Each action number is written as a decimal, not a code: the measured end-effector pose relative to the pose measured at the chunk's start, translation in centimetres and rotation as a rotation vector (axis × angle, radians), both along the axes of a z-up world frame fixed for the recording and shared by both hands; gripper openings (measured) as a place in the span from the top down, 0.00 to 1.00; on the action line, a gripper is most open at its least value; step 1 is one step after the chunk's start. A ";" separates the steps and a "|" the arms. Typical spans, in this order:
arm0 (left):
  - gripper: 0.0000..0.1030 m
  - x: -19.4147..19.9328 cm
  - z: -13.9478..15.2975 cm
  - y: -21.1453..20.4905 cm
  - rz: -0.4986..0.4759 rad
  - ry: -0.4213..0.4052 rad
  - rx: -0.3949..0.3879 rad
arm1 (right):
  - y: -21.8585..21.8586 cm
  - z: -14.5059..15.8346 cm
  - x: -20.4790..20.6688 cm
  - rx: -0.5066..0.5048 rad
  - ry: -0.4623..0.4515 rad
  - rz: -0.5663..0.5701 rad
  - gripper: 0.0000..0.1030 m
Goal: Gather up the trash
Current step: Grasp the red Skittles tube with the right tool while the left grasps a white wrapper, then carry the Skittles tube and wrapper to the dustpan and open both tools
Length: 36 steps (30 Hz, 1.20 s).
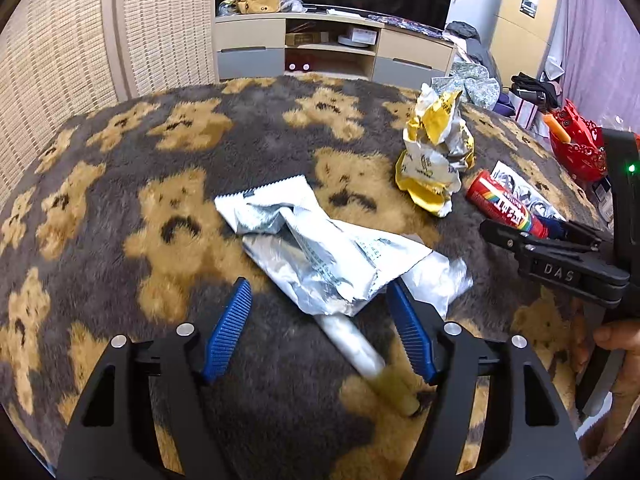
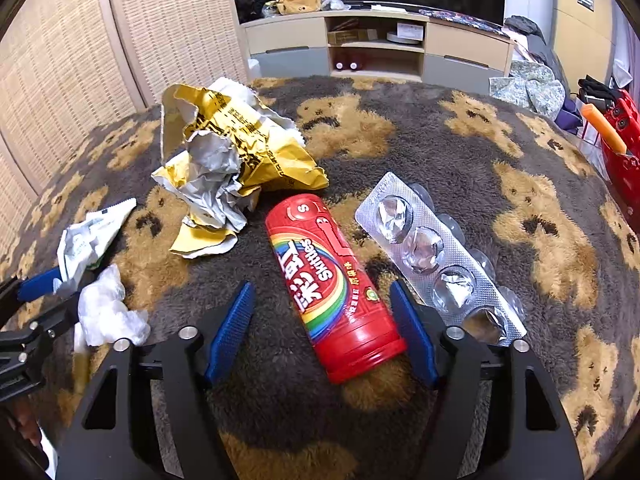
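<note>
The red Skittles tube [image 2: 334, 288] lies on its side on the bear-patterned plush blanket [image 2: 440, 148], and it serves as the landmark for the rest of the litter. The right gripper [image 2: 322, 328] straddles its near end, jaws spread wide with a blue pad on either side and neither touching, a stance that suggests it is lining up to pinch the tube across its width. Just right of the tube lies an emptied silver blister pack [image 2: 436, 256], roughly parallel to it. Beyond the tube's far end, to its left, sits a crumpled yellow wrapper [image 2: 228, 168], standing up in a loose heap. Further left of the tube a flattened silver-white foil packet [image 1: 320, 248] rests over a white stick-like tube with a yellowish end [image 1: 372, 360] and a wad of clear plastic film [image 2: 108, 312]. The left gripper [image 1: 320, 336] hovers there, released and wide, its pads flanking the packet's near edge, probably poised to gather that piece.
</note>
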<state>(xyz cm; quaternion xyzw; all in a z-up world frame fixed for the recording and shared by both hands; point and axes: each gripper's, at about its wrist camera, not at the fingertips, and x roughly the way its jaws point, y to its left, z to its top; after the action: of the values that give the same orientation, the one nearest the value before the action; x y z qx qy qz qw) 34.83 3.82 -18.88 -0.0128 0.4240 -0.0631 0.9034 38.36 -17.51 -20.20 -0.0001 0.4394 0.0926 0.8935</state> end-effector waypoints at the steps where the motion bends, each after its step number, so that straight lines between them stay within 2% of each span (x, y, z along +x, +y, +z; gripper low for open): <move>1: 0.34 0.1 0.1 -0.1 -0.003 -0.001 0.000 | 0.0 0.0 0.0 0.001 -0.001 0.001 0.33; 5: 0.30 0.5 0.4 -0.6 -0.025 -0.017 0.002 | 0.0 0.0 0.1 -0.010 -0.003 -0.006 0.44; 6: 0.31 0.6 0.4 -0.7 -0.031 -0.020 0.001 | 0.0 0.0 0.1 -0.015 -0.006 -0.011 0.51; 7: 0.31 0.7 0.4 -0.9 -0.040 -0.023 0.006 | 0.0 0.0 0.1 -0.015 -0.007 -0.012 0.55; 9: 0.44 1.0 0.2 -1.2 -0.052 -0.017 0.012 | -0.2 0.0 0.0 -0.011 -0.008 -0.014 0.58; 12: 0.54 1.1 0.1 -1.3 -0.058 -0.015 0.021 | -0.5 0.1 -0.4 0.001 -0.008 -0.016 0.63; 18: 0.62 0.1 1.0 -1.0 -0.050 -0.044 0.040 | -1.0 0.6 -2.0 0.027 -0.008 -0.003 0.64; 25: 0.65 -2.4 3.3 -0.9 -0.039 -0.085 0.057 | -1.5 3.2 -5.2 0.054 -0.052 0.007 0.64; 30: 0.65 -5.8 6.1 -1.2 -0.042 -0.132 0.050 | -1.5 6.2 -8.9 0.058 -0.107 0.022 0.64; 36: 0.65 -11.6 9.3 -2.0 -0.051 -0.178 0.031 | -1.7 8.8 -13.9 0.038 -0.154 0.028 0.64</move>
<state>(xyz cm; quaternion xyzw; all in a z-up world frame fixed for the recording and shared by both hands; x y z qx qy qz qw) 23.23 1.84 -9.60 0.0179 0.3429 -0.0804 0.9357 24.46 -19.18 -11.44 0.0036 0.3676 0.1132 0.9231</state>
